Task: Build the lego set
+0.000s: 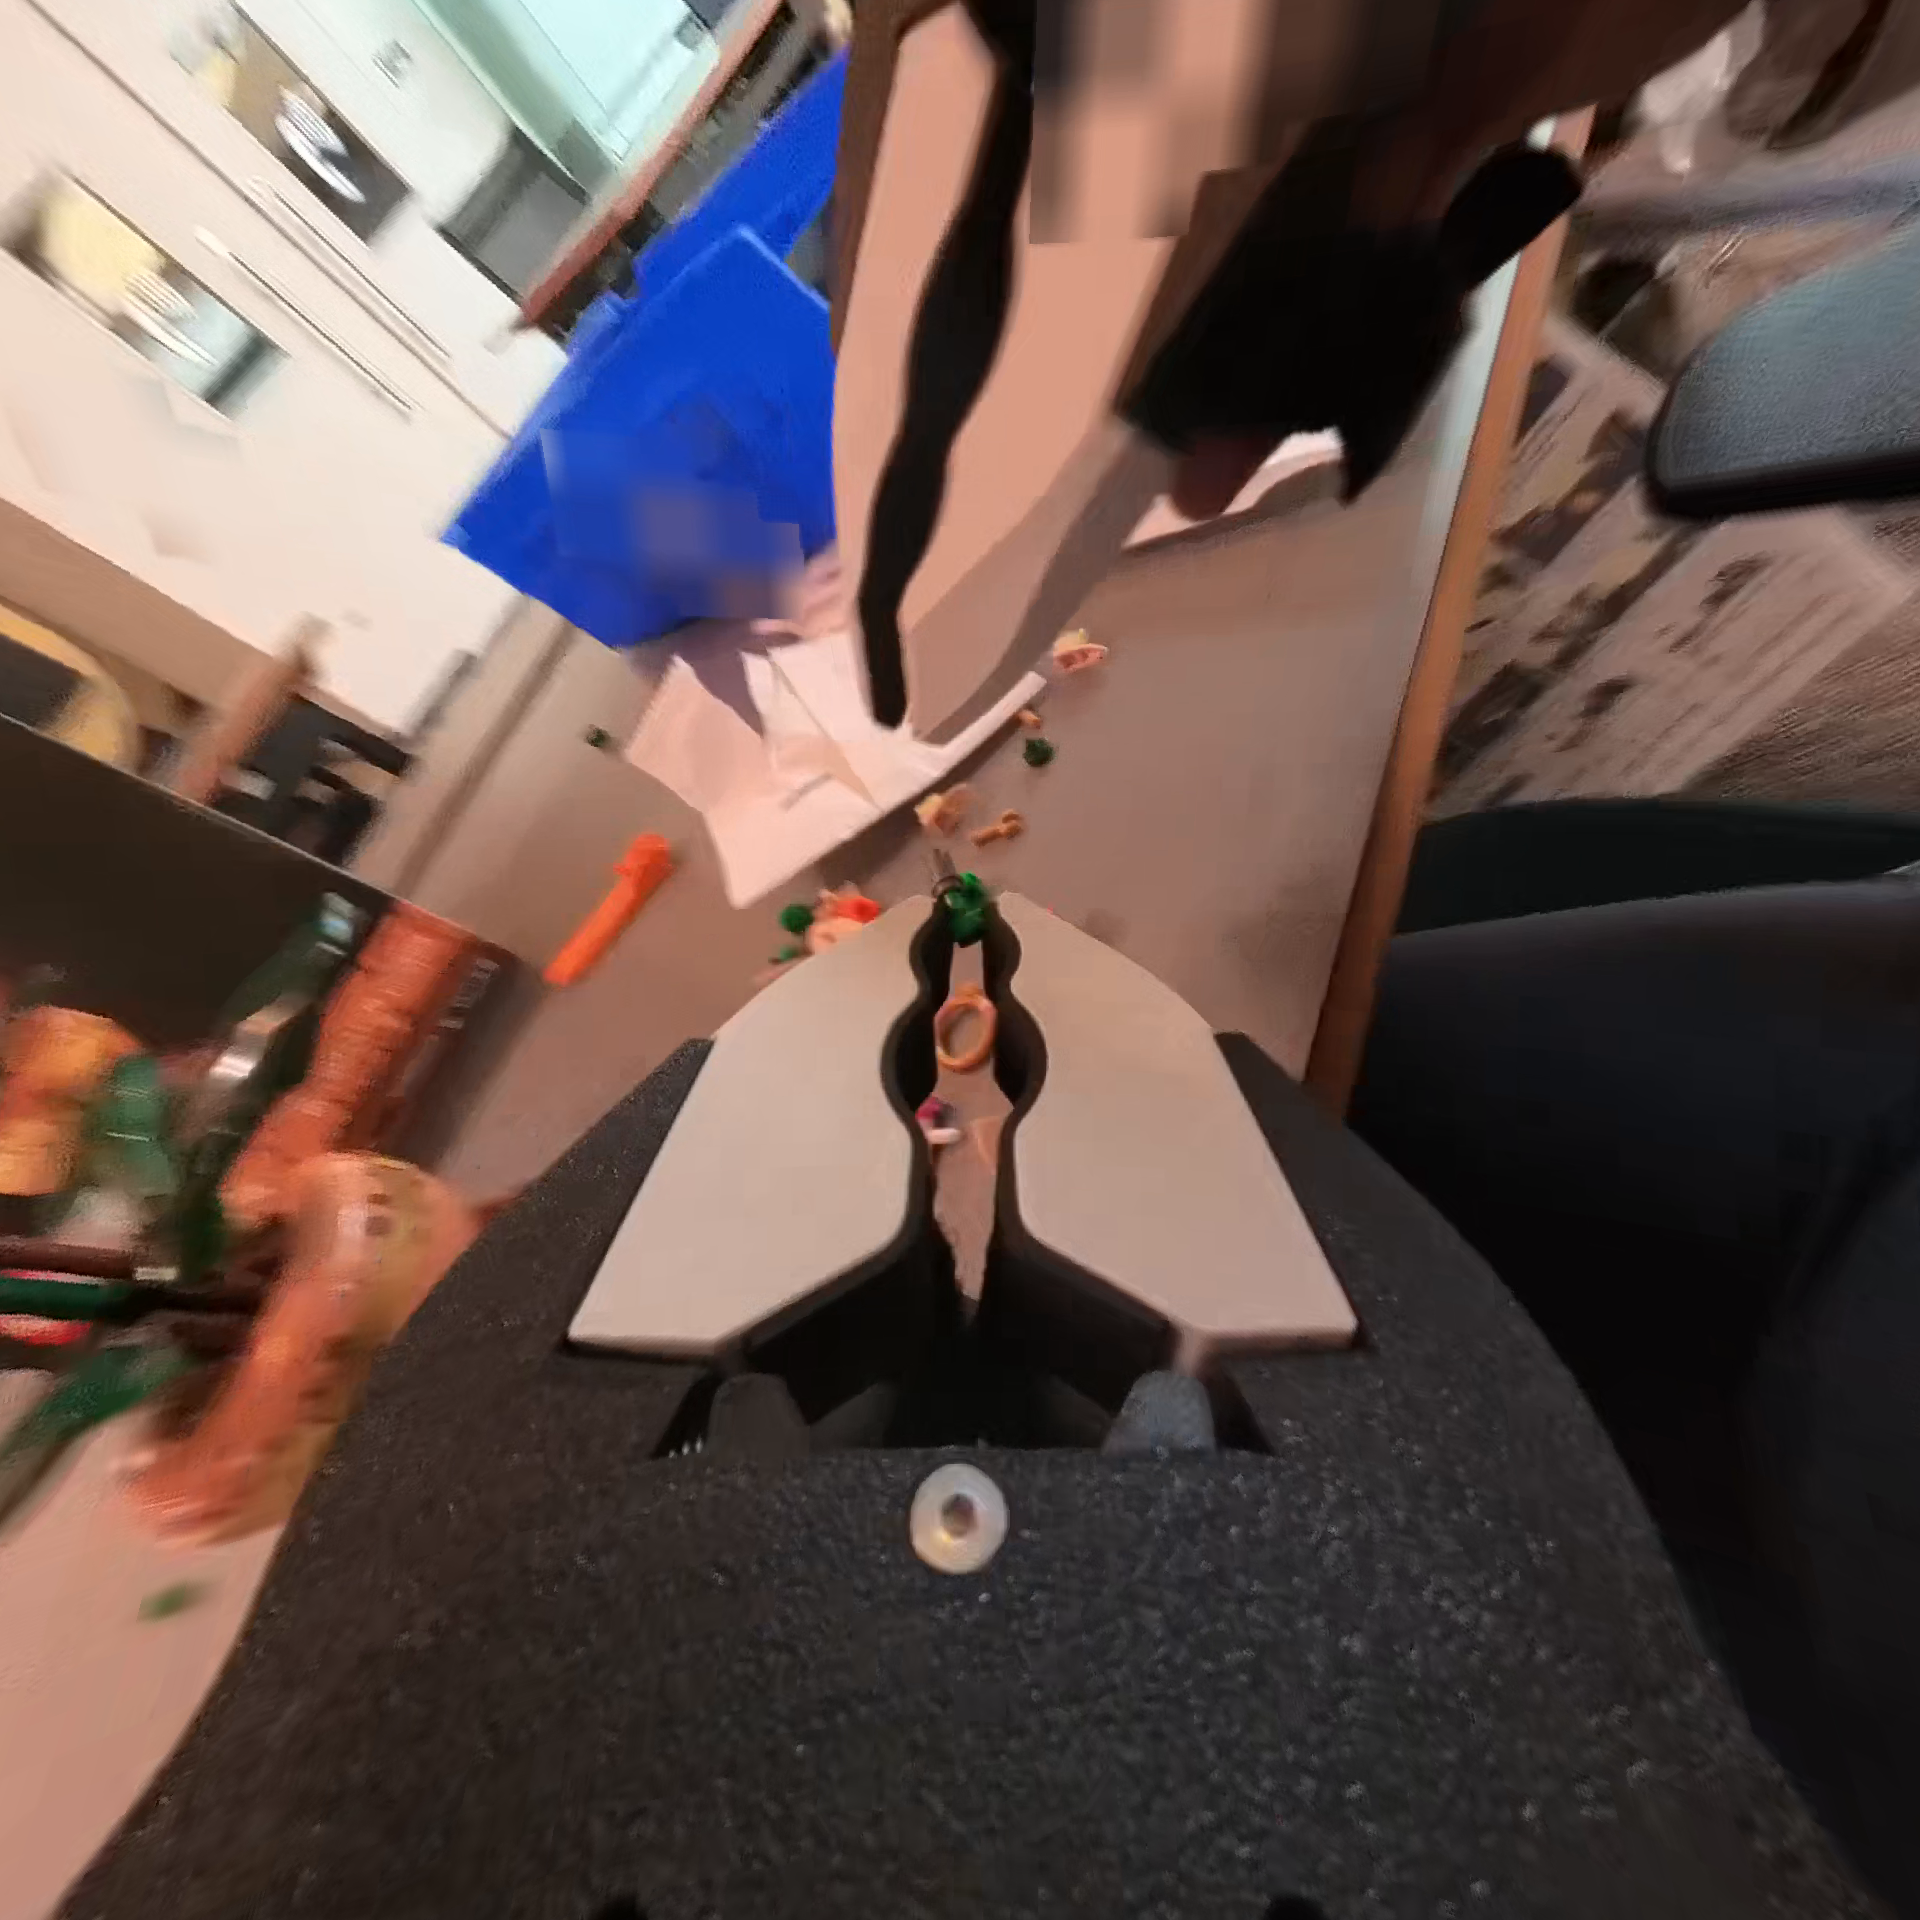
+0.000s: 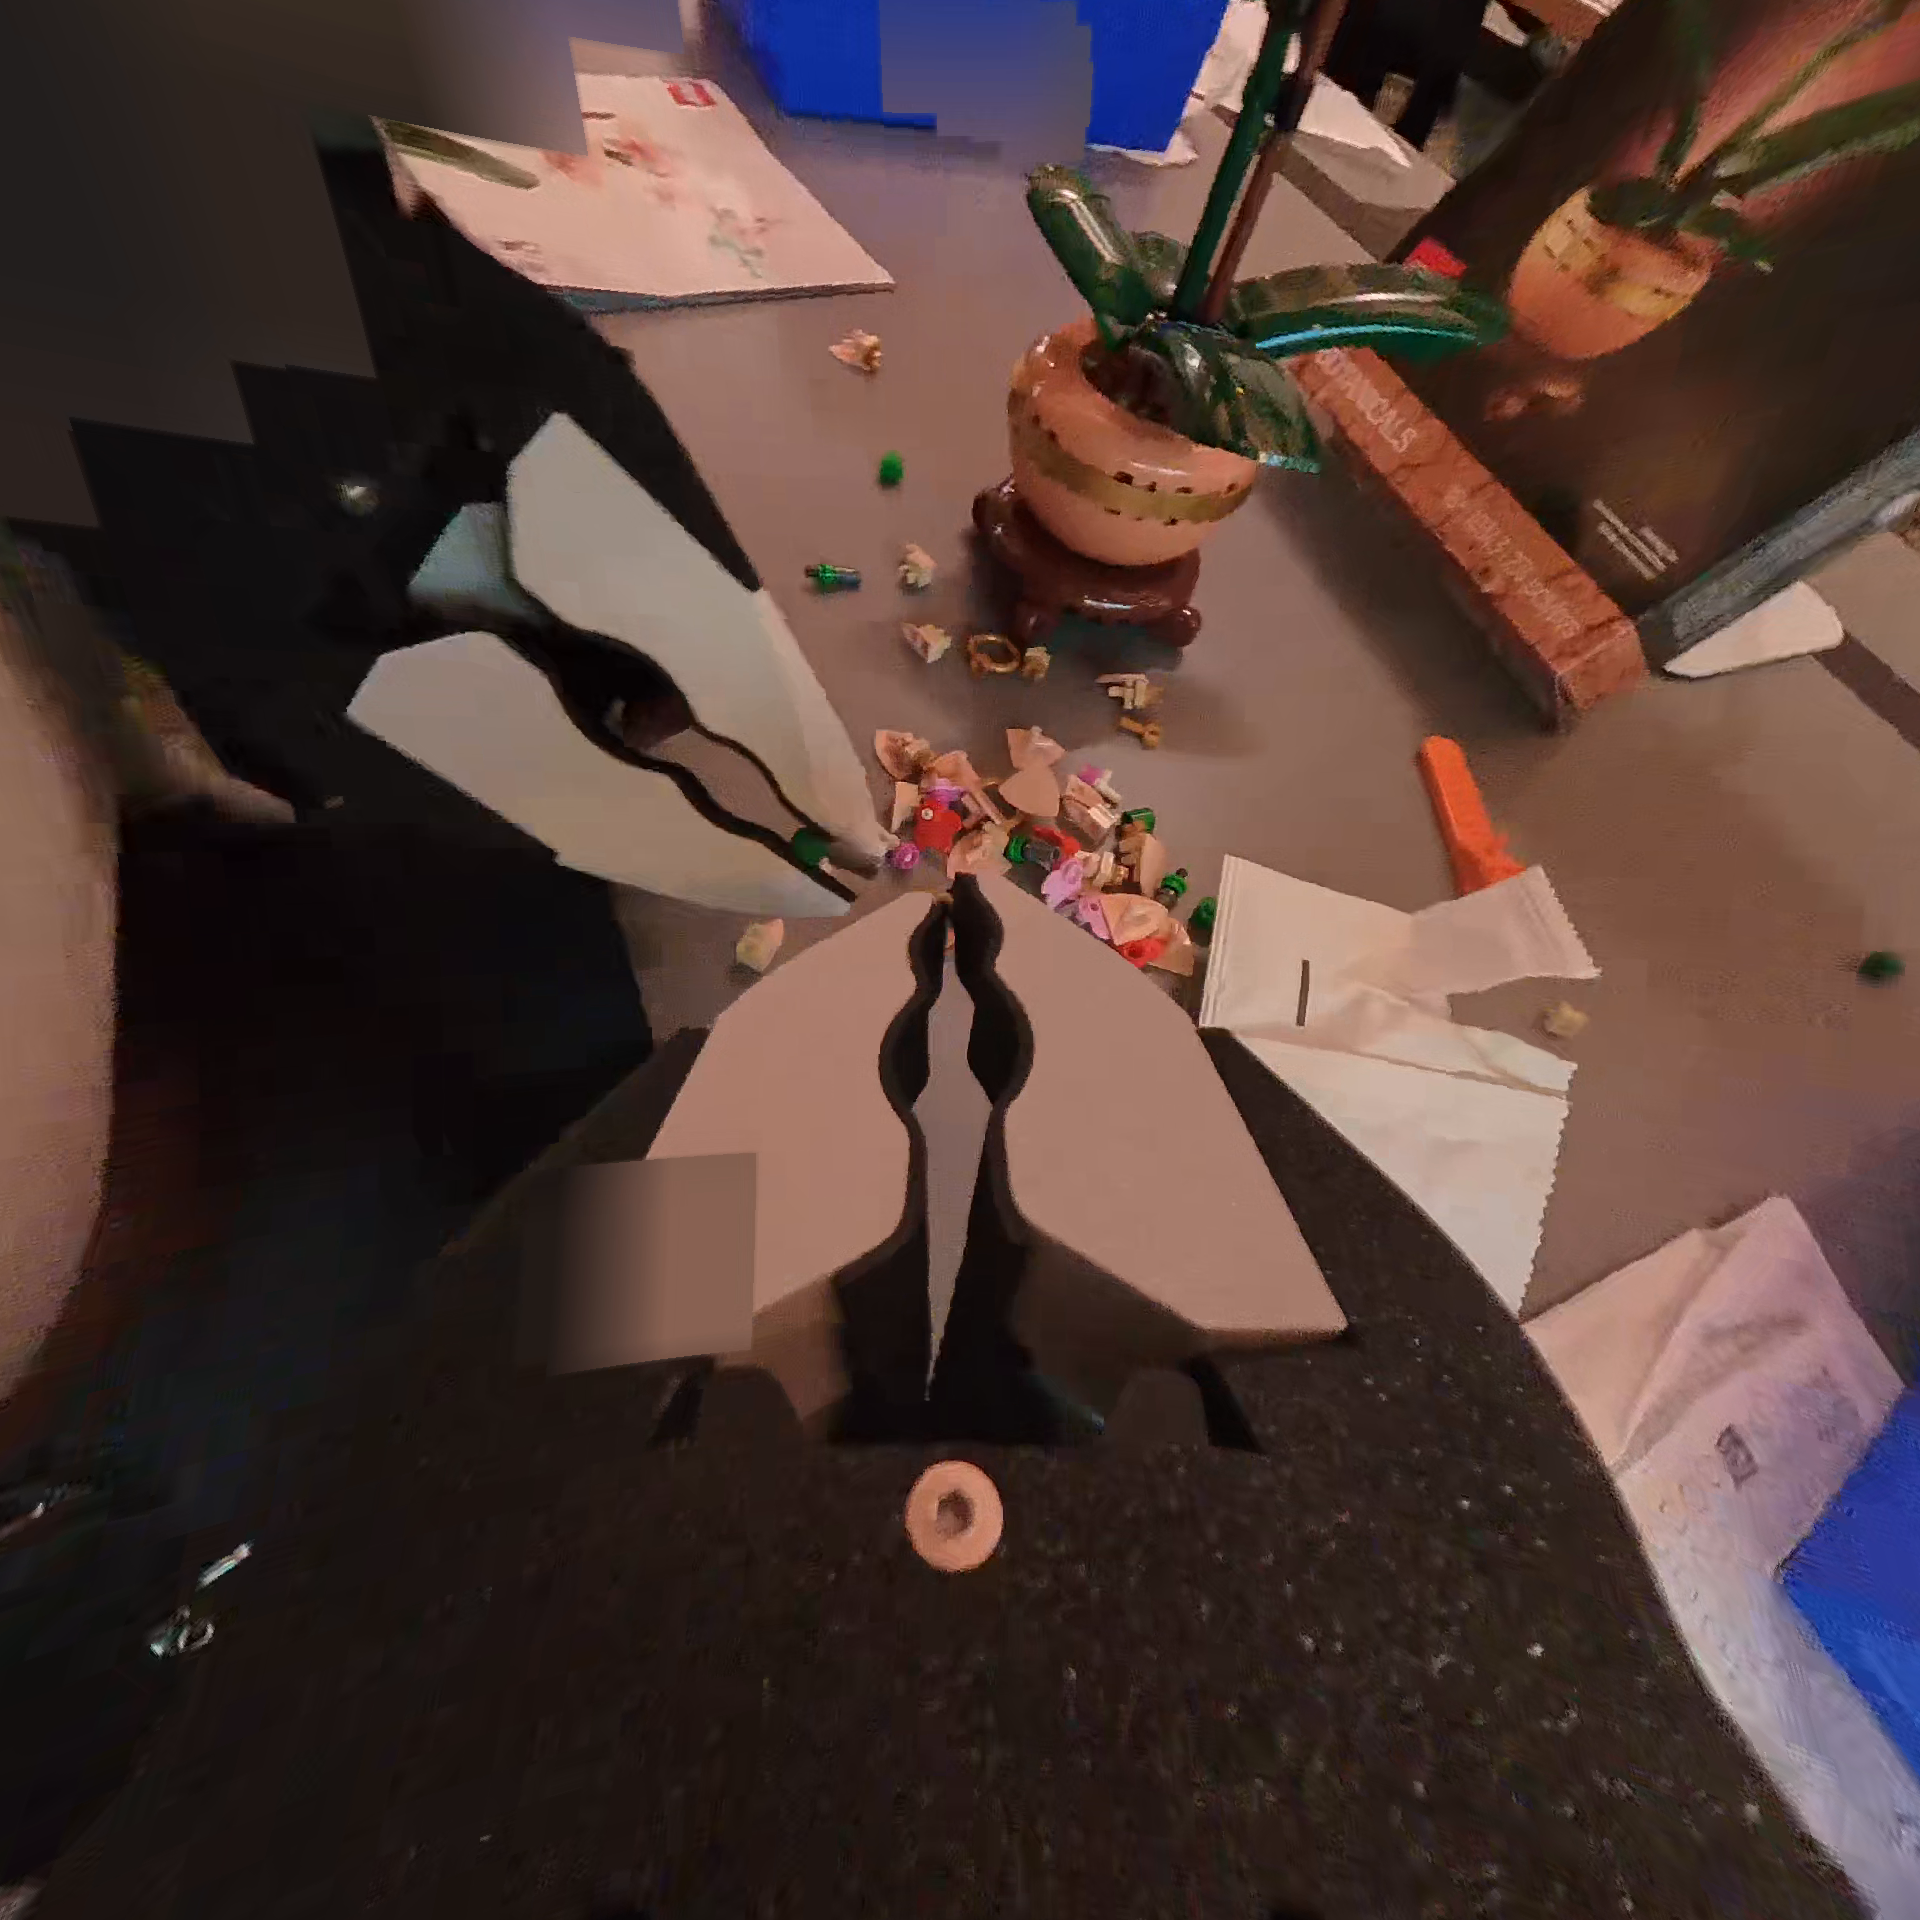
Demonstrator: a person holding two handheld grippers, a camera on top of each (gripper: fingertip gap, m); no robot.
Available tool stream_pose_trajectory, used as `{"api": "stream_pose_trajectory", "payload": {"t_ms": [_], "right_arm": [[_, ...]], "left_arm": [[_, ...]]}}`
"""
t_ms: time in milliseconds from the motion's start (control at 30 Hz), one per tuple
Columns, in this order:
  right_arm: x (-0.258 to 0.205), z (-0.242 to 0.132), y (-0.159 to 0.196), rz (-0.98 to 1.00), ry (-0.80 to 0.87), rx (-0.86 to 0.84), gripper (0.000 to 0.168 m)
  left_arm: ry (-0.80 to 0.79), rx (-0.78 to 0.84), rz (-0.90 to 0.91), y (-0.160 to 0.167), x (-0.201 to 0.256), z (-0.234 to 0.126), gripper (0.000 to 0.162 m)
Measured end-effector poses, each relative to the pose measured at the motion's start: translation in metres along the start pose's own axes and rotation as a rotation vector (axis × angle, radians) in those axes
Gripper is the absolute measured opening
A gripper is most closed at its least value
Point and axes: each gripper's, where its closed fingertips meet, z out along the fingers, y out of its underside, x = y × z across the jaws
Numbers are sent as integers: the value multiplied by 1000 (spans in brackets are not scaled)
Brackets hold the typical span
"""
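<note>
My left gripper (image 1: pixel 961 914) is shut on a small green Lego piece (image 1: pixel 964 906); it also shows in the right wrist view (image 2: pixel 821 852) with the green piece (image 2: pixel 805 844) at its tips. My right gripper (image 2: pixel 951 902) has its jaws closed, close to the left one, just over a pile of loose pink, tan, red and green pieces (image 2: pixel 1039 821). A tiny tan bit sits at its tips; I cannot tell if it is gripped. The part-built Lego plant in a tan pot (image 2: pixel 1127 468) stands behind the pile. An orange ring (image 1: pixel 966 1029) lies under my left fingers.
An orange brick separator (image 2: pixel 1465 821) and torn white bags (image 2: pixel 1382 997) lie to the right. The instruction booklet (image 2: pixel 665 208) lies at the back left and the set's box (image 2: pixel 1662 291) stands at the back right. A blue bin (image 1: pixel 686 468) is behind. The table edge (image 1: pixel 1423 623) runs nearby.
</note>
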Motion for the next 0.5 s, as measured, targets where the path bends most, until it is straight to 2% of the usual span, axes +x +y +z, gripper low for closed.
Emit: {"api": "stream_pose_trajectory", "payload": {"t_ms": [133,200,367,500], "right_arm": [[-4,4,-3,-173,-65,-28,20],[-10,9,-2,-309,-88,-107,29],[-10,25,2,-486,-86,-242,27],[-10,29,-3,-570,-73,-255,14]], "left_arm": [[266,29,-396,3,-6,0,5],[337,29,-480,3,-9,-4,5],[367,-45,-364,10,-3,-7,5],[350,-59,-258,6,0,-8,5]]}}
